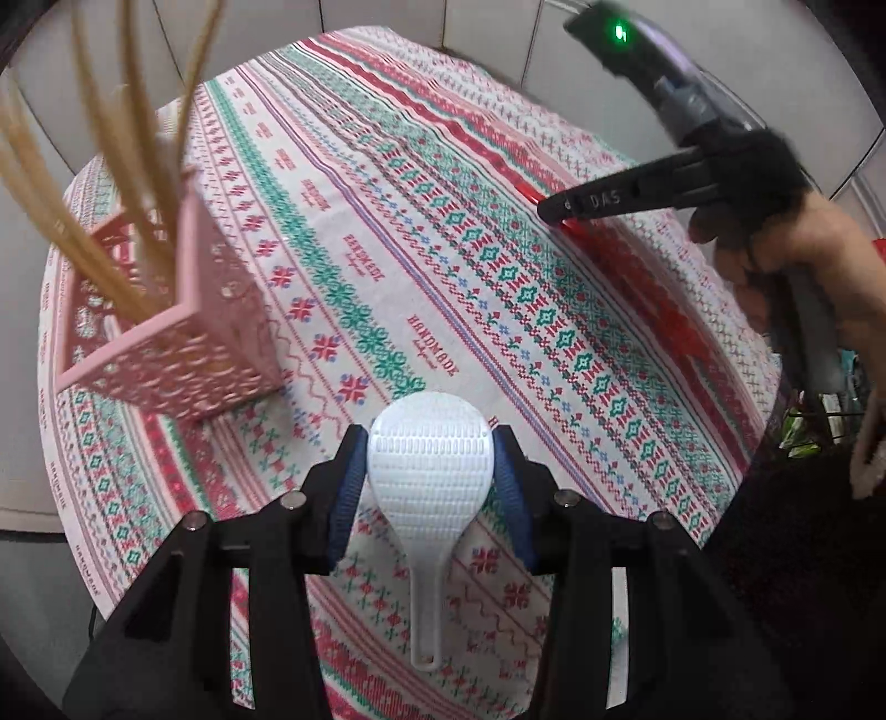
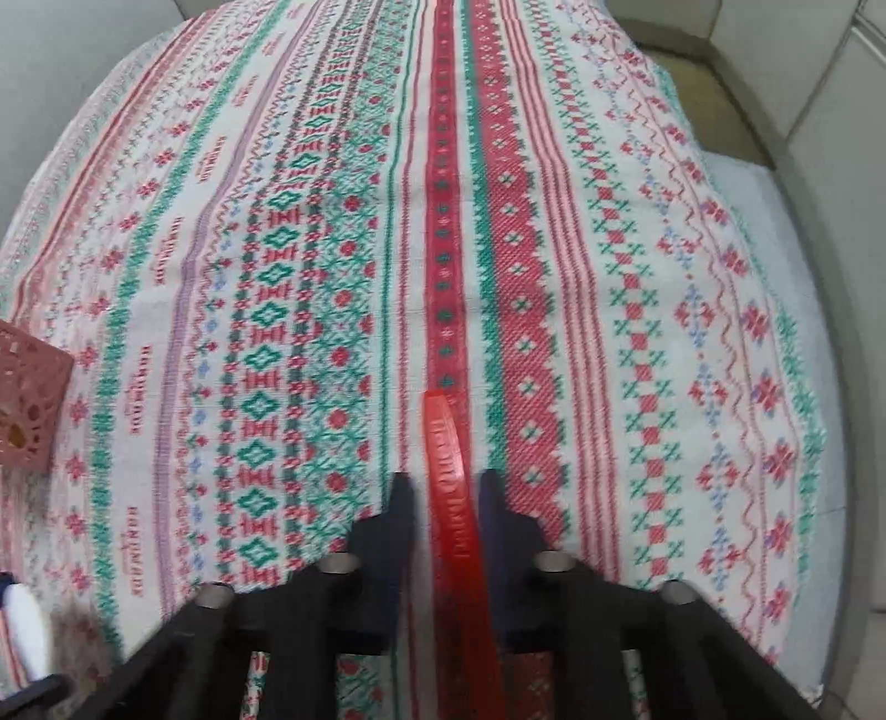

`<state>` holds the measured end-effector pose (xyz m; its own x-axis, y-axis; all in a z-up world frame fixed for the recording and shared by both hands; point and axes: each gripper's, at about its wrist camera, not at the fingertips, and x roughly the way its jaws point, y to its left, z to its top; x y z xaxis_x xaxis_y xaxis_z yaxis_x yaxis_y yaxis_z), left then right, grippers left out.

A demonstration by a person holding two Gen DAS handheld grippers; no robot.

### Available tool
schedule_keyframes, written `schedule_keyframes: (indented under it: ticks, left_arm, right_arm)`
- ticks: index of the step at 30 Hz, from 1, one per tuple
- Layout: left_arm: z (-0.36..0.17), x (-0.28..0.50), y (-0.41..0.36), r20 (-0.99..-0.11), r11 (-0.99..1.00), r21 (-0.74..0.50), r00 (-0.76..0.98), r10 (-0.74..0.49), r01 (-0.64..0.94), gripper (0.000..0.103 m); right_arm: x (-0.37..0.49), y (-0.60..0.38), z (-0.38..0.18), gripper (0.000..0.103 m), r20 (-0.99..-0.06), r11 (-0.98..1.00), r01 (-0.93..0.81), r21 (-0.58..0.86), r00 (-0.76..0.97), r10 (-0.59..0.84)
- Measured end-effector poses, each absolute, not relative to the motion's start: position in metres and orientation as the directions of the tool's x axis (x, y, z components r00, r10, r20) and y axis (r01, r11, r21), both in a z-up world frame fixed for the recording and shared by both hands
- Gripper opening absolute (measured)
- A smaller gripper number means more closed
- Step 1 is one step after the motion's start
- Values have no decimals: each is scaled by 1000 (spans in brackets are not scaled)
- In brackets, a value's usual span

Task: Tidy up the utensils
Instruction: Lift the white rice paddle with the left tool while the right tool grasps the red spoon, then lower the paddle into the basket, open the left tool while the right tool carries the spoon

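A home dining spot: patterned "HANDMADE" tablecloth (image 1: 421, 232), pink utensil holder (image 1: 183, 354), tiled walls (image 1: 498, 33).

Each camera rides on its claw, looking steeply down along the fingers, close above the patterned surface (image 1: 421, 232). Both views share that cloth and the pink basket (image 1: 183, 354), at the right view's left edge.

My white perforated rice paddle (image 1: 429, 476) hangs clamped, handle down; red utensil (image 2: 448, 471) lies gripped on cloth; pink holder (image 1: 166, 343) upright.
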<state>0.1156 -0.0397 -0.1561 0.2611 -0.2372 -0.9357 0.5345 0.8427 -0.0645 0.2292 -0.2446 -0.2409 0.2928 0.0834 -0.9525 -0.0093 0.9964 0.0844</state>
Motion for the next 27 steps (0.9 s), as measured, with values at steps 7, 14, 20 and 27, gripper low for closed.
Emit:
schedule_keyframes:
  ticks: [7, 14, 20, 27]
  left_arm:
    - [-131, 110, -27, -909, 844, -86, 305, -284, 530, 47]
    - [-109, 106, -4, -876, 859, -96, 367, -312, 502, 47]
    - [-91, 105, 10, -848, 873, -105, 416, -330, 477, 47]
    - [-73, 112, 21, -799, 891, -140, 482, -359, 432, 47]
  right_arm:
    - [221, -252, -230, 12, -943, 996, 4, 90, 322, 84]
    - [200, -240, -184, 12, -895, 993, -22, 117, 431, 115]
    - [177, -225, -146, 12, -847, 989, -78, 129, 510, 151]
    - [150, -212, -108, 12, -774, 979, -126, 162, 599, 205]
